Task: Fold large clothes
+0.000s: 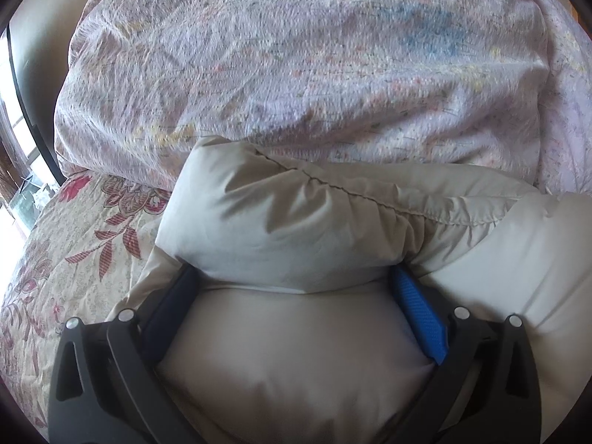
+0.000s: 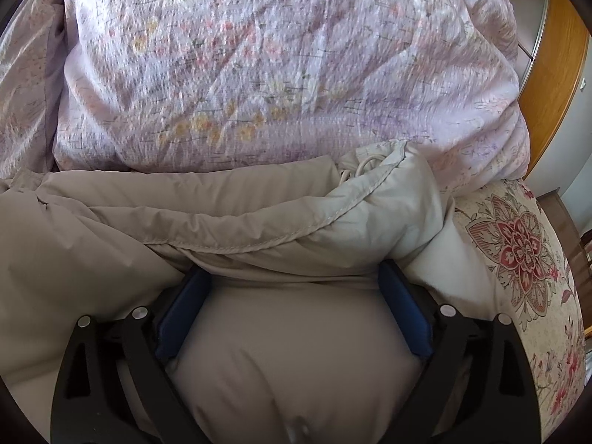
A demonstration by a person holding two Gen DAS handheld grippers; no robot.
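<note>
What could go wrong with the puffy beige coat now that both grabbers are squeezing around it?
1. The beige coat is thick and slippery-looking, so its bulging fold could spring open if the left gripper or right gripper lets go.
2. The coat presses against the lilac duvet just behind it, so pushing forward may bunch the fold up.
3. A white cord pokes from the coat's hem and might snag.
</note>
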